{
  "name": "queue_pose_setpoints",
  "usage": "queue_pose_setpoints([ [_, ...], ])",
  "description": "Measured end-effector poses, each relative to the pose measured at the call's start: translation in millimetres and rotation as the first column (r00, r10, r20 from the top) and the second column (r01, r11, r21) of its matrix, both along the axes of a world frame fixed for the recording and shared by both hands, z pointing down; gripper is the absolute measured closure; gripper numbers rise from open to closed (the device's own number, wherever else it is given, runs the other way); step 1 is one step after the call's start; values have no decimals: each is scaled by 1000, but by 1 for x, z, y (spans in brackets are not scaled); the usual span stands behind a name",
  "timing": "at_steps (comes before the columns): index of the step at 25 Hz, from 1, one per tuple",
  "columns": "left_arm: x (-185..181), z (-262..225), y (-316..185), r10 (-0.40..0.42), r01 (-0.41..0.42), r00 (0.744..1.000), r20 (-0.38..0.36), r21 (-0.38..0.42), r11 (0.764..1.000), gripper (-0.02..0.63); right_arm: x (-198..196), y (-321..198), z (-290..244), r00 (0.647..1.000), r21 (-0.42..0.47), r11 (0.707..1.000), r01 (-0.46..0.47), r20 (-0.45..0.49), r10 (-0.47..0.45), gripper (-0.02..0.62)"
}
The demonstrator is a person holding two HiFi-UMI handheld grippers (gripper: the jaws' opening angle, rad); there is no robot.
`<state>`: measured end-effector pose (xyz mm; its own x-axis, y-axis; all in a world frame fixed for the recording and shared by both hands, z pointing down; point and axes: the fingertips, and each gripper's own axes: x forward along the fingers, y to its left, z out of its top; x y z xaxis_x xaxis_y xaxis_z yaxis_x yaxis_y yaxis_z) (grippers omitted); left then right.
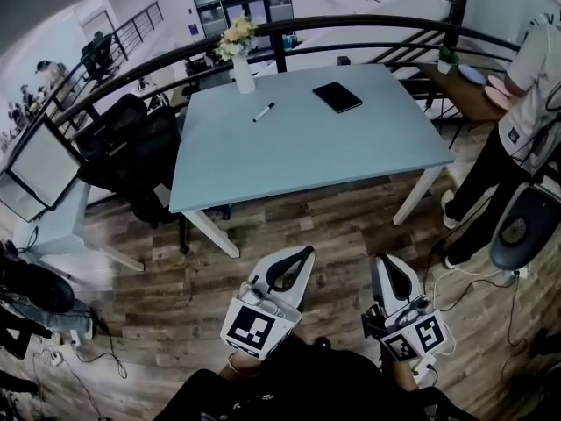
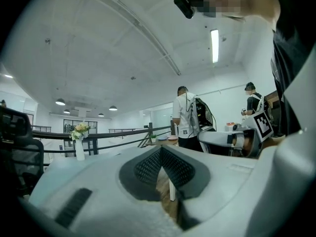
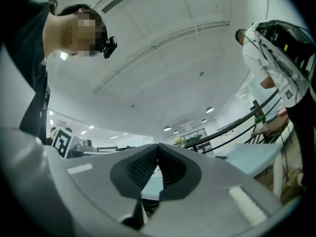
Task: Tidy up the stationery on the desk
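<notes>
A light blue desk (image 1: 263, 160) stands ahead of me in the head view. On it lie a black notebook (image 1: 337, 96) toward the far right and a marker pen (image 1: 264, 111) with a black cap near the far middle. My left gripper (image 1: 301, 253) and right gripper (image 1: 379, 266) hover over the wooden floor, short of the desk's near edge. Both are shut with nothing between the jaws. In the left gripper view the black pads (image 2: 148, 169) meet at their tips. The right gripper's pads (image 3: 170, 168) also touch.
A white vase of flowers (image 1: 239, 55) stands at the desk's far edge. A black office chair (image 1: 131, 152) and a monitor (image 1: 39, 167) are at the left. A person (image 1: 508, 139) stands at the right by a small table. Cables lie on the floor.
</notes>
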<state>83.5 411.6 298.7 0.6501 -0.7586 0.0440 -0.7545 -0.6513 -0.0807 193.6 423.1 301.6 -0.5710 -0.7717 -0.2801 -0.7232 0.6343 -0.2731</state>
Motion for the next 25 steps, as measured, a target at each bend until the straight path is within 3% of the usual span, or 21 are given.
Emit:
queue_pose_setpoints([
  [5,15,-5,-28,70,-70,997,-15,30,997,618,9,-25,-3,999,-1,999,-54,-9,54,595],
  [10,20,5,-60,102,-103,994,-42,-16,995,618,12,-46,1,997,-22,997,-79,-16,78,595],
  [15,24,2,-90,136,-136,990,-43,-3,991,618,18,-72,1,992,-26,992,-121,-31,120,595],
  [25,10,17,-142,135,-138,989,-61,-31,990,618,8,-119,10,990,-50,990,-135,-51,133,597],
])
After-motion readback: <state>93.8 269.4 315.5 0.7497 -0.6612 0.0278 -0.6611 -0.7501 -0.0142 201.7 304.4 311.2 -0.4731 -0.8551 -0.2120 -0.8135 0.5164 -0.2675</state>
